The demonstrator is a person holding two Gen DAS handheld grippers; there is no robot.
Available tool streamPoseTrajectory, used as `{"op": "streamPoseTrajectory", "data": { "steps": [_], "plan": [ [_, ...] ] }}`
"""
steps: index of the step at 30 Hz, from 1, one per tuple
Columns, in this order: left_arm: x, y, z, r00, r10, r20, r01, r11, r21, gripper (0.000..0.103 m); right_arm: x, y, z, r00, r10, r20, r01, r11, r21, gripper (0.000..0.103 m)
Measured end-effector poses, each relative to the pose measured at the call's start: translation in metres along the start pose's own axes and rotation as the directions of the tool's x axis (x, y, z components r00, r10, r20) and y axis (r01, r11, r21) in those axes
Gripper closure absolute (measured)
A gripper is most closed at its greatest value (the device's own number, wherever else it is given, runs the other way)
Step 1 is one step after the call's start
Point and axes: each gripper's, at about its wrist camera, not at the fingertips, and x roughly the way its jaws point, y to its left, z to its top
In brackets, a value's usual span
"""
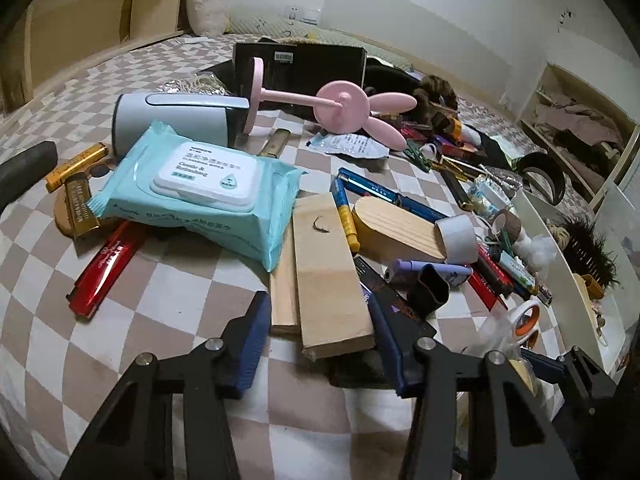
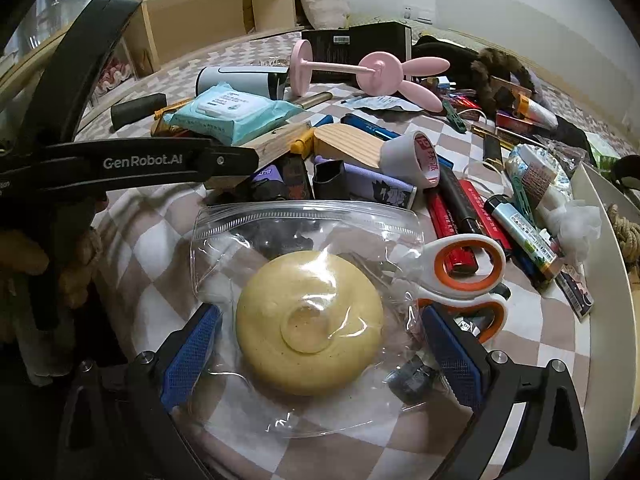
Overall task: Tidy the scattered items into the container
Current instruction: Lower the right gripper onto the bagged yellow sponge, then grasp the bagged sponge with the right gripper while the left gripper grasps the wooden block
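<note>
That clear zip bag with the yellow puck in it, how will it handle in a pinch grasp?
The clear zip bag looks glossy and wrinkled, so probably floppy and slippery. The yellow puck inside looks solid, so the load likely sags low. Held by film alone, between the right tongs, it may swing.

The white bin (image 1: 560, 248) is cut off by the right edge in the left wrist view. Print on the wipes pack (image 1: 200, 184) is too small to read. A dark object (image 2: 412, 380) under the clear bag (image 2: 308, 280) cannot be identified.
</note>
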Motion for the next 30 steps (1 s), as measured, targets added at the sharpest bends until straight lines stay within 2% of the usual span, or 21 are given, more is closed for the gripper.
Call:
{"op": "streamPoseTrajectory", "data": {
  "steps": [6, 13, 15, 20, 27, 30],
  "plan": [
    [-0.003, -0.009, -0.007, 1.0, 0.02, -0.007, -0.02, 0.999, 0.044, 0.069, -0.001, -0.002, 0.0, 1.0, 0.014, 0.004, -0.015, 1.0, 0.015, 0.003],
    [-0.008, -0.012, -0.014, 1.0, 0.003, -0.017, -0.002, 0.999, 0.048, 0.069, -0.001, -0.004, 0.0, 1.0, 0.031, 0.003, -0.031, 0.999, 0.027, 0.003],
    [-0.005, -0.014, -0.012, 1.0, 0.016, -0.018, -0.015, 0.998, 0.054, 0.069, 0.0, -0.004, -0.001, 0.999, 0.032, 0.002, -0.032, 0.999, 0.027, 0.003],
    [0.01, -0.022, -0.006, 0.995, 0.099, -0.011, -0.097, 0.988, 0.116, 0.067, 0.002, 0.002, -0.001, 1.0, 0.011, -0.01, -0.011, 1.0, 0.002, 0.003],
    [0.029, -0.021, 0.01, 0.992, 0.125, -0.004, -0.124, 0.987, 0.104, 0.067, 0.003, 0.004, -0.002, 1.0, 0.005, -0.018, -0.005, 1.0, -0.01, 0.003],
    [0.035, -0.025, 0.013, 0.989, 0.146, -0.002, -0.145, 0.981, 0.131, 0.067, 0.003, 0.005, -0.002, 1.0, 0.004, -0.018, -0.004, 1.0, -0.011, 0.003]
  ]
}}
